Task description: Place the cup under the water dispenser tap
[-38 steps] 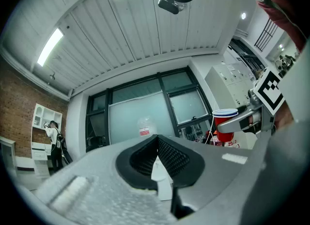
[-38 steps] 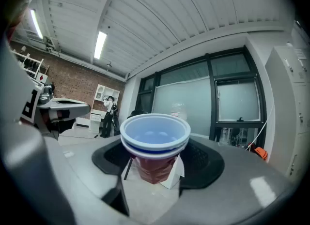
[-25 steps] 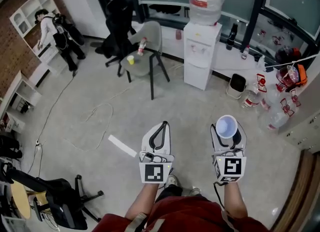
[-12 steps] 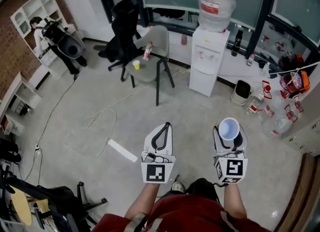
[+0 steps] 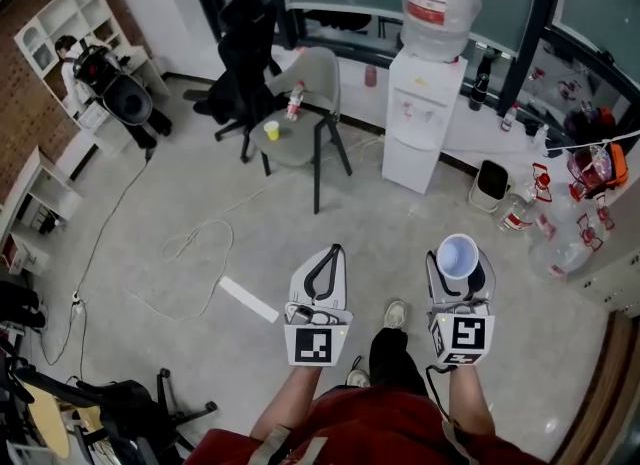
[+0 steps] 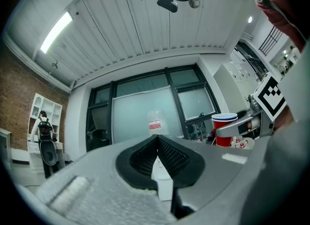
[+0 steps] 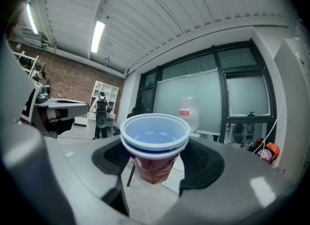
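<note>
A red paper cup (image 5: pixel 457 256) with a white and blue rim stands upright between the jaws of my right gripper (image 5: pixel 458 265), which is shut on it. The right gripper view has the cup (image 7: pixel 155 144) in the middle, with the right gripper (image 7: pixel 157 160) around its red wall. My left gripper (image 5: pixel 321 253) is beside it at the left, shut and holding nothing; its jaws (image 6: pixel 157 141) meet at the tips. The white water dispenser (image 5: pixel 425 113) with a clear bottle (image 5: pixel 438 8) on top stands ahead by the window wall, well beyond both grippers.
A grey chair (image 5: pixel 322 73) left of the dispenser carries a yellow cup (image 5: pixel 271 130) and a bottle (image 5: pixel 295 100). A black office chair (image 5: pixel 240 53) stands behind it. A cable (image 5: pixel 195 243) and a white strip (image 5: pixel 248 299) lie on the floor. A bin (image 5: pixel 488 185) and bottles (image 5: pixel 555 248) are right of the dispenser.
Both grippers have travelled forward with the person, so the dispenser and chair appear nearer. A shoe now shows between the grippers. The cup stays in the right gripper.
</note>
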